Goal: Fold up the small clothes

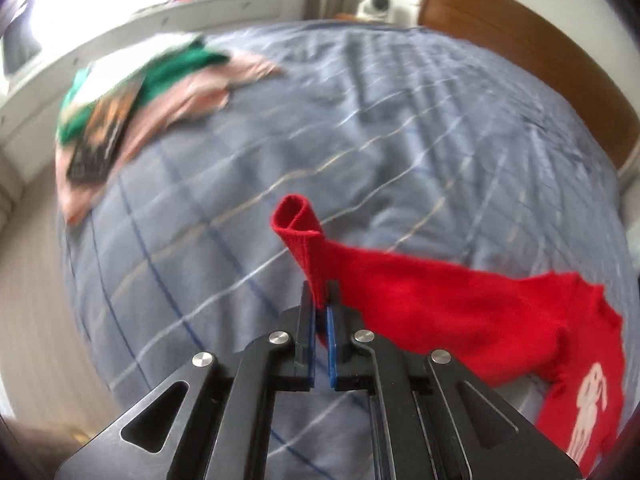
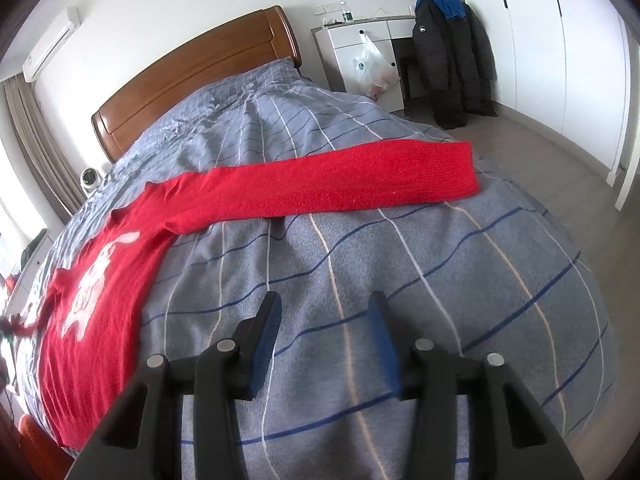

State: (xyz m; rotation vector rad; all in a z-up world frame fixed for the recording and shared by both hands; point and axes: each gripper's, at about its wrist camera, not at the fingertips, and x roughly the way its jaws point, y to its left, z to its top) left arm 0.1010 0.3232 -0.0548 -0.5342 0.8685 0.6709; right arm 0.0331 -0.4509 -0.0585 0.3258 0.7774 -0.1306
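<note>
A red knit sweater (image 2: pixel 100 280) with a white figure on its chest lies on the blue-grey checked bed cover (image 2: pixel 360 264). My left gripper (image 1: pixel 320 298) is shut on the cuff of one sleeve (image 1: pixel 298 228), lifted above the cover; the sleeve (image 1: pixel 460 312) trails right to the body. The other sleeve (image 2: pixel 340 184) lies stretched flat across the bed in the right wrist view. My right gripper (image 2: pixel 324 304) is open and empty, above bare cover, short of that sleeve.
A pile of green, pink and printed clothes (image 1: pixel 132 96) lies at the far left of the bed. A wooden headboard (image 2: pixel 192 76) stands behind. A white cabinet (image 2: pixel 360 52) and hanging dark coats (image 2: pixel 452 56) stand beyond the bed's right side.
</note>
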